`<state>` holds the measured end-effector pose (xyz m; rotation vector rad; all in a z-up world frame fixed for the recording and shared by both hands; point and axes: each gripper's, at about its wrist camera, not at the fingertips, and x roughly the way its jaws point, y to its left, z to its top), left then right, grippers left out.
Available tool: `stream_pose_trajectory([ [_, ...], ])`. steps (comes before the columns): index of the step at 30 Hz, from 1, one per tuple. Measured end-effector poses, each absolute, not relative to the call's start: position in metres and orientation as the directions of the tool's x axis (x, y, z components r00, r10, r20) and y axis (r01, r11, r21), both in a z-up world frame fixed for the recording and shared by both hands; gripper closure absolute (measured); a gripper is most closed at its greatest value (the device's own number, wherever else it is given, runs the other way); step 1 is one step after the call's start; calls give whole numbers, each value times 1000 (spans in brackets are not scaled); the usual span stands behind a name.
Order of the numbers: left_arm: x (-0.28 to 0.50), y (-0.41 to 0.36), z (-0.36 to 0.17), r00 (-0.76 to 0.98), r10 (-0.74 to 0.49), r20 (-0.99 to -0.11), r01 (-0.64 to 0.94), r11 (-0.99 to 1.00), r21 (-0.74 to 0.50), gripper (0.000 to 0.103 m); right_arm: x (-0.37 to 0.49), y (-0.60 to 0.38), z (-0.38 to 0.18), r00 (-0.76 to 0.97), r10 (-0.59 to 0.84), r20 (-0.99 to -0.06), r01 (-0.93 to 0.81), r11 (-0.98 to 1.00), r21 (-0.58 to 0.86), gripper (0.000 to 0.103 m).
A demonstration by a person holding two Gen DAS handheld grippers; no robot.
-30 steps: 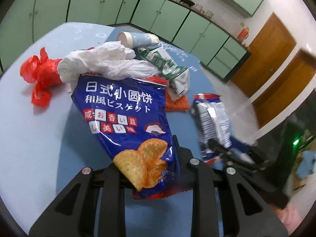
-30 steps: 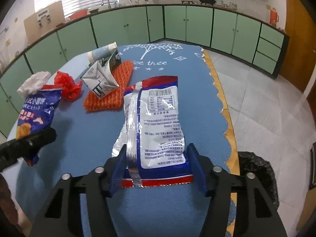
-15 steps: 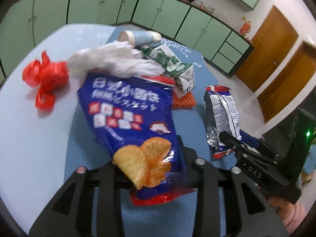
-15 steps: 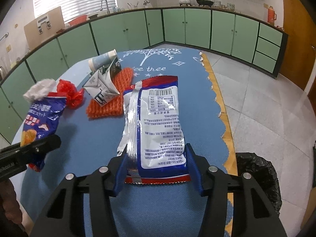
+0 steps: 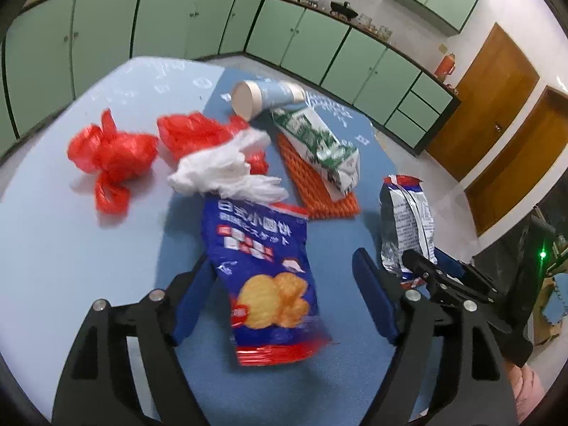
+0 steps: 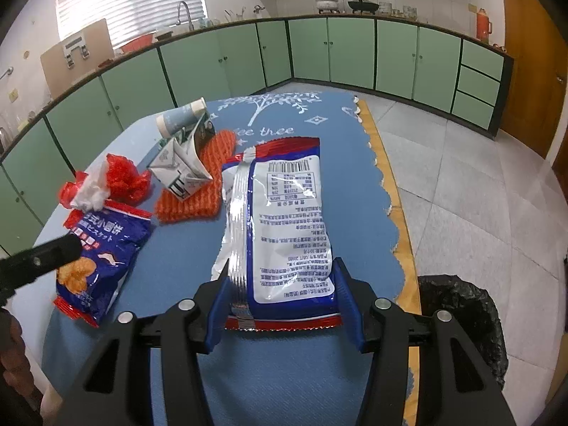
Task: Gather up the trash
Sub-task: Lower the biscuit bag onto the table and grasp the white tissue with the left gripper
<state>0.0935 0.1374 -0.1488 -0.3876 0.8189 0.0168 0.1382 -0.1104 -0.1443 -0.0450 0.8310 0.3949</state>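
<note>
left tool (image 5: 284, 294) spread wide, blue pads well apart on either side of the blue cracker bag (image 5: 264, 273), neither pad pressing it. bag lying loose on the blue desk (image 5: 64, 248), red crimped end toward the camera, slightly blurred. right tool (image 6: 280, 305) clamped on the lower end of the silver-backed snack bag (image 6: 280, 227), both blue pads against its sides, printed back facing up, red top edge pointing away toward the far desk end.

taking the cracker bag as landmark: crumpled white plastic (image 5: 227, 170) touching its far end; two red plastic bags (image 5: 113, 152) beyond and left of that; orange foam net (image 5: 316, 184) just beyond to the right, with a green-and-white milk carton (image 5: 319, 145) lying across it; paper cup (image 5: 262, 97) on its side further back, touching the carton's far end. silver-backed snack bag to the right, apart from it, with bare blue cloth between.

open desk surface left of the cracker bag and in front of it, up to the near rim. scalloped cloth edge (image 6: 387, 191) running down the right side past the snack bag, tiled floor beyond. black-lined trash bin (image 6: 461, 323) on the floor just off that edge, below the right tool's side.
</note>
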Motion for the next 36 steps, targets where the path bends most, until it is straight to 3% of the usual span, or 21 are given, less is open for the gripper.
stream_pose_trajectory([
  [15, 124, 181, -155, 665, -21, -747, -258, 932, -256, 29, 149, -97, -141, 609, 320, -725, -366, 925, 101, 50],
  [20, 122, 190, -166, 647, -51, -761, -266, 920, -288, 80, 152, -95, -146, 597, 315, -738, -366, 925, 99, 50],
  [23, 114, 192, -167, 658, -54, -751, -272, 913, -304, 93, 153, -94, -147, 594, 314, -741, -367, 925, 98, 50],
  [29, 100, 189, -148, 702, -24, -712, -265, 919, -292, 100, 152, -96, -146, 598, 317, -736, -362, 926, 104, 50],
  [36, 86, 177, -114, 766, 13, -643, -243, 931, -271, 101, 147, -104, -134, 630, 319, -708, -347, 931, 111, 50],
])
